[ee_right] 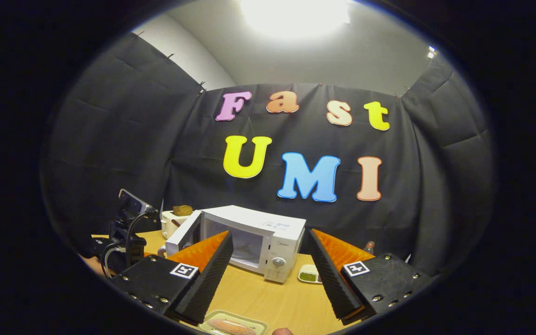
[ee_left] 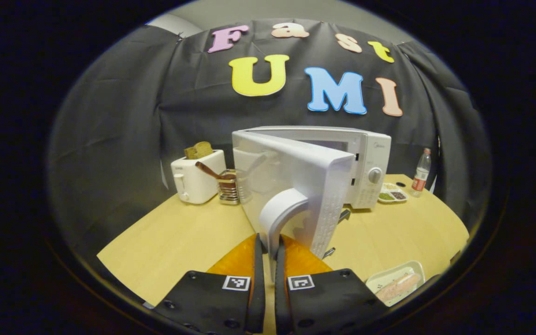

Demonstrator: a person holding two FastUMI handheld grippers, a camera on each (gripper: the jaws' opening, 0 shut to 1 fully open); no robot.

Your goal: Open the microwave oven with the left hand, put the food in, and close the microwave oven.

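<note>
The white microwave (ee_left: 365, 163) stands at the back of the table with its door (ee_left: 296, 186) swung partly open towards me. My left gripper (ee_left: 269, 239) is shut on the lower end of the door's curved white handle (ee_left: 281, 209). The food, a pinkish piece on a pale tray (ee_left: 396, 283), lies at the table's front right. In the right gripper view the microwave (ee_right: 268, 246) shows its open cavity, and the tray (ee_right: 233, 325) lies just below my right gripper (ee_right: 269, 236), which is wide open and holds nothing. The left gripper (ee_right: 126, 242) is seen by the door.
A white toaster (ee_left: 197, 179) with bread in it stands left of the microwave, next to a small rack (ee_left: 227, 188) holding a brown spoon. A small dish of condiments (ee_left: 392, 194) and a plastic bottle (ee_left: 420, 173) sit to the right. The wooden table (ee_left: 175, 242) stretches out front left.
</note>
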